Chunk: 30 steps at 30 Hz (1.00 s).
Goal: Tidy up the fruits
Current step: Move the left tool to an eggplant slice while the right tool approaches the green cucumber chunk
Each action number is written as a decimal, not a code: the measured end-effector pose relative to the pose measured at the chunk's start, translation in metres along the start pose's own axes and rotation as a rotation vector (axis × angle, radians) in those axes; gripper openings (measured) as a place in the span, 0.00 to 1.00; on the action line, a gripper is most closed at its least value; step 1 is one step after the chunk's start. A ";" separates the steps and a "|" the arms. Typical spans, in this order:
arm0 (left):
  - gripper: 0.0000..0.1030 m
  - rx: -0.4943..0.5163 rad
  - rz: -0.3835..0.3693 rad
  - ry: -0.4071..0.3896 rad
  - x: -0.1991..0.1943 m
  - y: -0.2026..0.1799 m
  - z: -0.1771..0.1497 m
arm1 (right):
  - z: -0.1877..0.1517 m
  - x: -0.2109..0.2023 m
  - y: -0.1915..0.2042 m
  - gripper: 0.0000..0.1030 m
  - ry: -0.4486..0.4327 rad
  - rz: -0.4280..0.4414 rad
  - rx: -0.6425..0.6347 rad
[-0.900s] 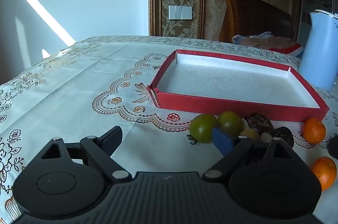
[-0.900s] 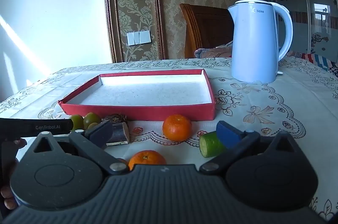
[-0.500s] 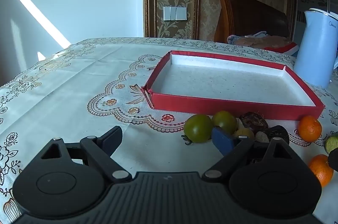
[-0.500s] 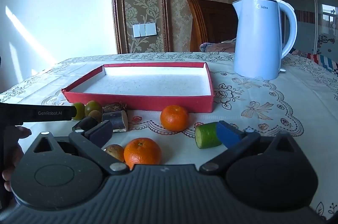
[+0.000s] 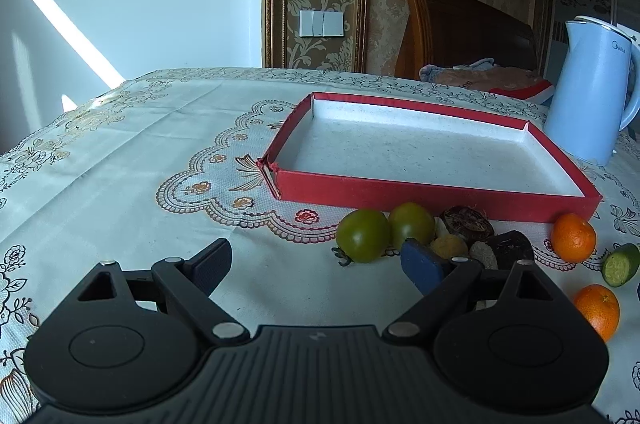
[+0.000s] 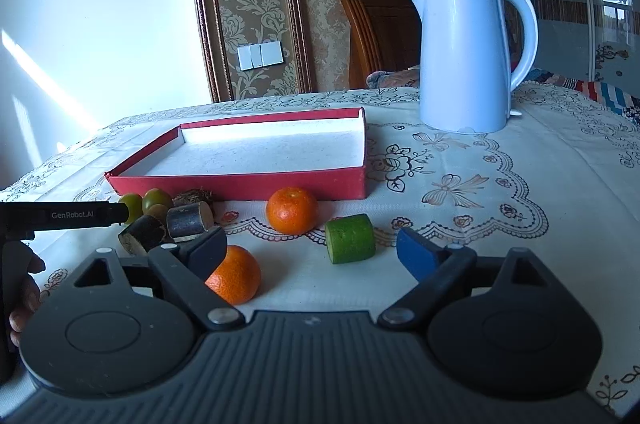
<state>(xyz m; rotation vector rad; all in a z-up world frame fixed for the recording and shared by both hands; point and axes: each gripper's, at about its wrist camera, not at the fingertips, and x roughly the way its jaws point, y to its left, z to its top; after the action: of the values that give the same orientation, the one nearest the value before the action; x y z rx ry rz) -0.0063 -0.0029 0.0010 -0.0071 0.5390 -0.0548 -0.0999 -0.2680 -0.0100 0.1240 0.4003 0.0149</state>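
A shallow red tray (image 5: 432,193) with a bare white floor lies on the tablecloth. Along its near wall sit two green tomatoes (image 5: 363,234), dark brown pieces (image 5: 466,220), a small yellow fruit (image 5: 448,246), two oranges (image 5: 573,237) and a cut cucumber piece (image 5: 620,264). My left gripper (image 5: 316,262) is open just short of the tomatoes, holding nothing. My right gripper (image 6: 312,252) is open too. One orange (image 6: 236,276) lies by its left finger and the cucumber piece (image 6: 350,238) sits between the fingers, untouched. The other orange (image 6: 292,210) sits nearer the tray (image 6: 240,184).
A pale blue kettle (image 6: 468,52) stands behind and to the right of the tray. A wooden chair (image 5: 460,32) with cloth on it is at the table's far side. The left gripper's body (image 6: 60,216) and a hand (image 6: 24,288) show at the left of the right wrist view.
The right gripper has moved forward and tilted; the kettle looms larger and the near orange is by its left finger. The left wrist view has shifted slightly right. Both grippers stay open.
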 end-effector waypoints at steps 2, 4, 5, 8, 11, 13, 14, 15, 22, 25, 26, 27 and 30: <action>0.89 0.005 -0.004 -0.004 -0.001 -0.001 -0.001 | 0.000 -0.001 0.000 0.81 0.007 0.000 -0.012; 0.89 0.013 -0.011 -0.005 -0.002 -0.002 -0.002 | -0.002 -0.001 -0.001 0.77 0.014 0.006 -0.026; 0.89 0.017 -0.014 -0.004 -0.003 -0.002 -0.002 | -0.002 -0.001 -0.002 0.75 0.016 0.006 -0.028; 0.89 0.020 -0.027 -0.004 -0.004 -0.003 -0.003 | -0.002 -0.002 -0.008 0.69 0.019 0.008 -0.025; 0.89 0.022 -0.050 -0.007 -0.008 -0.001 -0.005 | -0.002 -0.002 -0.014 0.69 0.017 0.012 -0.005; 0.89 0.027 -0.062 -0.029 -0.014 0.000 -0.007 | -0.002 -0.003 -0.018 0.69 0.012 0.022 0.015; 0.89 0.029 -0.074 -0.037 -0.017 0.000 -0.008 | -0.002 -0.002 -0.019 0.69 0.010 0.028 0.023; 0.89 0.032 -0.089 -0.047 -0.020 0.001 -0.009 | -0.002 -0.003 -0.021 0.69 0.010 0.026 0.028; 0.89 0.073 -0.163 -0.108 -0.038 -0.007 -0.015 | -0.002 0.001 -0.023 0.69 0.026 0.033 0.049; 0.89 0.120 -0.198 -0.144 -0.045 -0.016 -0.018 | -0.003 -0.001 -0.026 0.69 0.014 0.026 0.066; 0.89 0.131 -0.207 -0.143 -0.046 -0.019 -0.019 | -0.003 -0.002 -0.027 0.69 0.009 0.022 0.071; 0.89 0.144 -0.210 -0.140 -0.046 -0.021 -0.019 | -0.003 -0.002 -0.028 0.69 0.006 0.018 0.075; 0.89 0.169 -0.221 -0.145 -0.049 -0.025 -0.022 | -0.003 -0.003 -0.028 0.69 0.001 0.020 0.077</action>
<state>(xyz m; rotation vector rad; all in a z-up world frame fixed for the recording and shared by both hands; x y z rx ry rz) -0.0608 -0.0253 0.0083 0.0942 0.3860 -0.3129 -0.1041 -0.2954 -0.0153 0.2035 0.4005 0.0191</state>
